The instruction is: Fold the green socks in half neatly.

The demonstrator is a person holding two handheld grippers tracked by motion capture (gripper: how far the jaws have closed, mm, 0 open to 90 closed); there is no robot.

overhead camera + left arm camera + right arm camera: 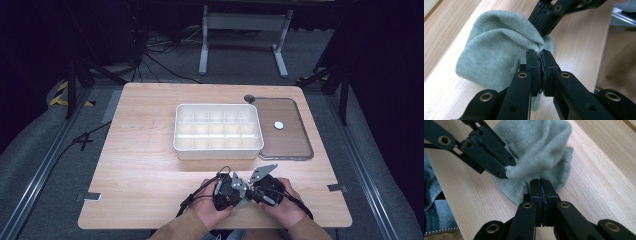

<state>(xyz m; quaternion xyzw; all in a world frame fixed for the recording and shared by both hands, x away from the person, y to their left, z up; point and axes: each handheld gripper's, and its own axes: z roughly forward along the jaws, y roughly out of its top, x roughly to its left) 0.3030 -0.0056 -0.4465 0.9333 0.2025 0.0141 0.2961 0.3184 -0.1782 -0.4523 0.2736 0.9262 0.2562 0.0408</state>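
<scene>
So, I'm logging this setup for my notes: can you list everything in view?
sock: one, grey-green, bunched on the table's near edge, pinched by both grippers
compartment box: one, white, table centre
lid: one, brown, flat, right of the box
round disc: one, white, on the lid
table: one, light wood
left gripper: black, shut on the sock
right gripper: black, shut on the sock

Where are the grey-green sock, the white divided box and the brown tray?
grey-green sock (491, 52), left gripper view, on its bunched knit body.
white divided box (218, 151), high view, on its near outer wall.
brown tray (287, 142), high view, on its bare floor.
</scene>
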